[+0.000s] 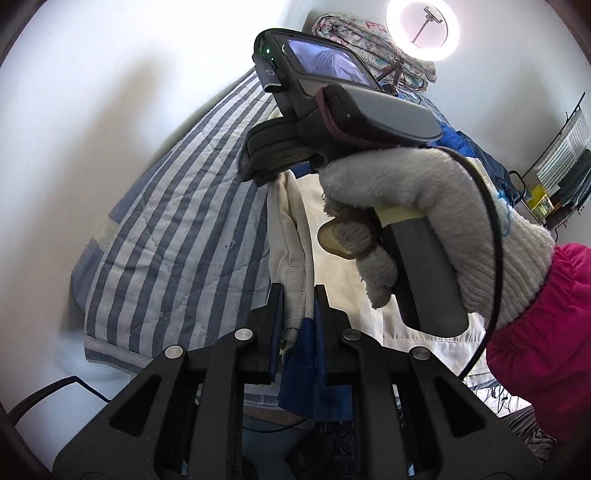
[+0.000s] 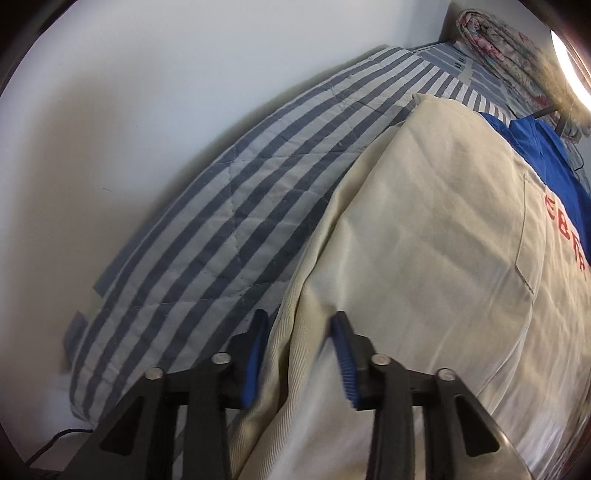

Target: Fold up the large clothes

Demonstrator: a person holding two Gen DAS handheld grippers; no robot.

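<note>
A large cream garment (image 2: 424, 236) with a chest pocket, red lettering and blue trim lies on a blue-and-white striped quilt (image 2: 229, 206). My left gripper (image 1: 299, 299) is shut on a bunched fold of the cream garment (image 1: 291, 236) with its blue cuff hanging below. My right gripper (image 2: 299, 332) straddles the garment's left edge, jaws apart, not pinching. In the left wrist view the right gripper's body (image 1: 332, 110) shows ahead, held by a gloved hand (image 1: 461, 206).
A white wall (image 2: 129, 110) runs along the bed's left side. A folded floral blanket (image 2: 509, 51) lies at the bed's far end. A ring light (image 1: 423, 29) glows behind it. A rack (image 1: 565, 162) stands at the far right.
</note>
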